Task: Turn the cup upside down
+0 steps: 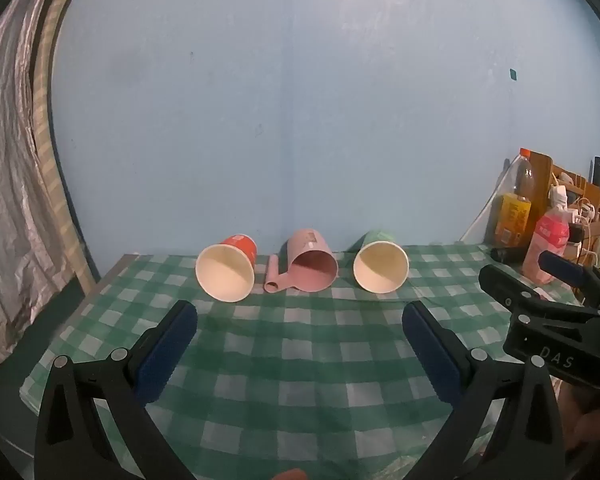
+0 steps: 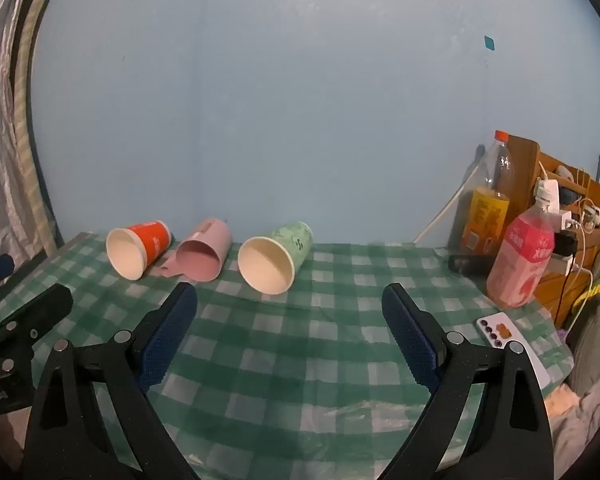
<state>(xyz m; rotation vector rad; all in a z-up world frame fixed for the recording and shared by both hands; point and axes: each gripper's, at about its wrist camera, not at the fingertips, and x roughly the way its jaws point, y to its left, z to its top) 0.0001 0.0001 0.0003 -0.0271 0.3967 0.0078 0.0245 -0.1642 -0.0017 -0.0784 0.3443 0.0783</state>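
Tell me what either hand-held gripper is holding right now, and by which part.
Nothing. The left hand-held gripper and right hand-held gripper are both open over the tablecloth, short of the three cups lying on their sides.

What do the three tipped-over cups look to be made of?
Red cup and green cup: likely paper, with printed outsides, matte off-white insides and rolled rims. Pink cup: probably matte plastic, one solid colour with a moulded handle.
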